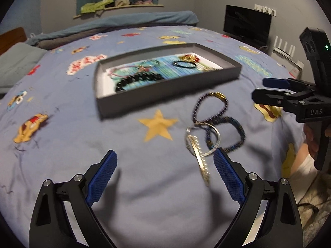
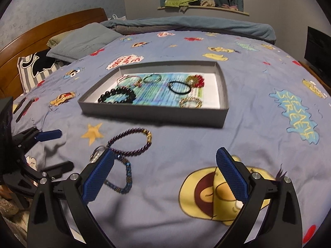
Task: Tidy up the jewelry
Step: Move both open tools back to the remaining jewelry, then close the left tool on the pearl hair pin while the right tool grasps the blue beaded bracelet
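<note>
Both claws hover spread apart and empty: the left gripper point(image 1: 165, 171) and the right gripper point(image 2: 165, 175). Just in front of the grey tray point(image 2: 153, 115), on the blue bedspread point(image 2: 248, 128), lie a silver bangle point(image 1: 203, 141), a purple bead bracelet point(image 2: 132, 142) and a blue beaded bracelet point(image 2: 124, 177), overlapping. Inside the tray rest a black bead bracelet point(image 2: 116, 96), a black band point(image 2: 179, 87) and a gold bracelet point(image 2: 190, 102).

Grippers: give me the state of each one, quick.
Left gripper: open, holding nothing, above the bedspread near the loose bracelets.
Right gripper: open, holding nothing.
</note>
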